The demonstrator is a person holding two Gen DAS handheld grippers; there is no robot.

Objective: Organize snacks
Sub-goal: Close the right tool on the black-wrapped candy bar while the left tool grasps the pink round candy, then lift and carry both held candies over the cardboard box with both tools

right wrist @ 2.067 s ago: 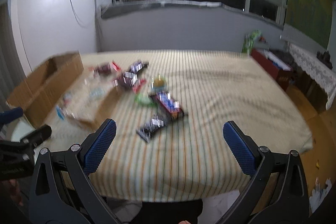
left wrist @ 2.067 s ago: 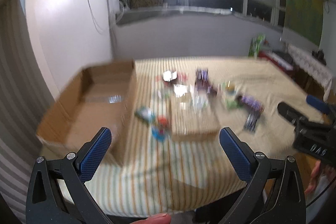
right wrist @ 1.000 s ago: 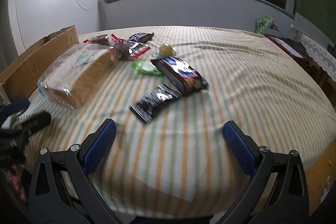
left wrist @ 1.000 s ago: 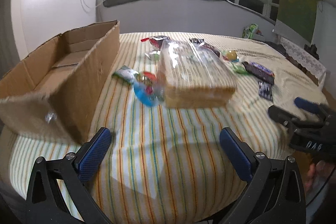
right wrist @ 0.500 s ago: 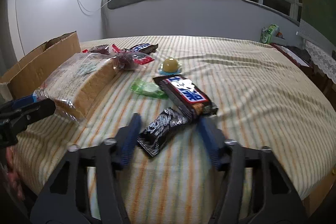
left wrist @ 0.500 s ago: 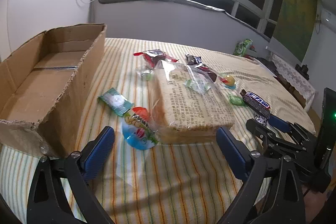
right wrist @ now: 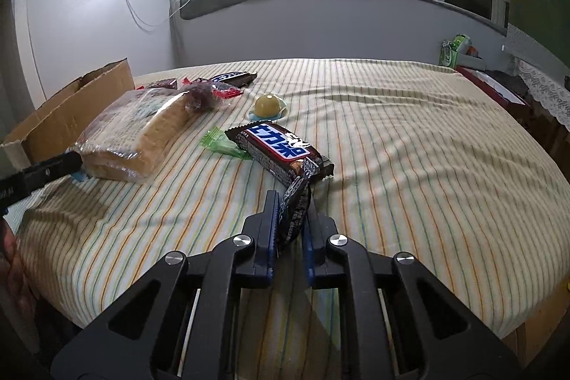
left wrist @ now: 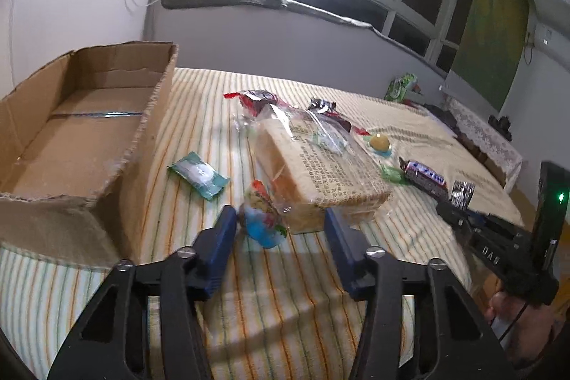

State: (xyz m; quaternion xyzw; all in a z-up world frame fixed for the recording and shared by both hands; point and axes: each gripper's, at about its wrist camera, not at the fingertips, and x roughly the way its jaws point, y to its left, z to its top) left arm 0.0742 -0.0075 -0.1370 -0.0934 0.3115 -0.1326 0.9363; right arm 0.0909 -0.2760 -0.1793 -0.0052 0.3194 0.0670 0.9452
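Snacks lie on a striped tablecloth [right wrist: 409, 166]. My right gripper [right wrist: 290, 202] is shut on a slim dark wrapped bar [right wrist: 297, 202], whose far end leans on a brown chocolate bar with a blue label [right wrist: 281, 145]. My left gripper [left wrist: 281, 230] is low over the cloth with its jaws closing around a small blue and red packet [left wrist: 263, 223]. The left pad is close to the packet and the right pad stands clear of it. A bagged bread loaf [left wrist: 320, 166] lies just behind the packet. An open cardboard box [left wrist: 82, 145] stands at the left.
A green and white packet [left wrist: 199, 175] lies between box and loaf. Red wrappers [left wrist: 256, 98] sit behind the loaf, with a yellow jelly cup [right wrist: 269, 105] and a green wrapper [right wrist: 221, 141] to its right. A hand [left wrist: 506, 308] holds the right gripper at the table's front edge.
The right jaws have closed on the slim dark bar. The left gripper has come closer to the blue and red packet and its jaws have narrowed around it.
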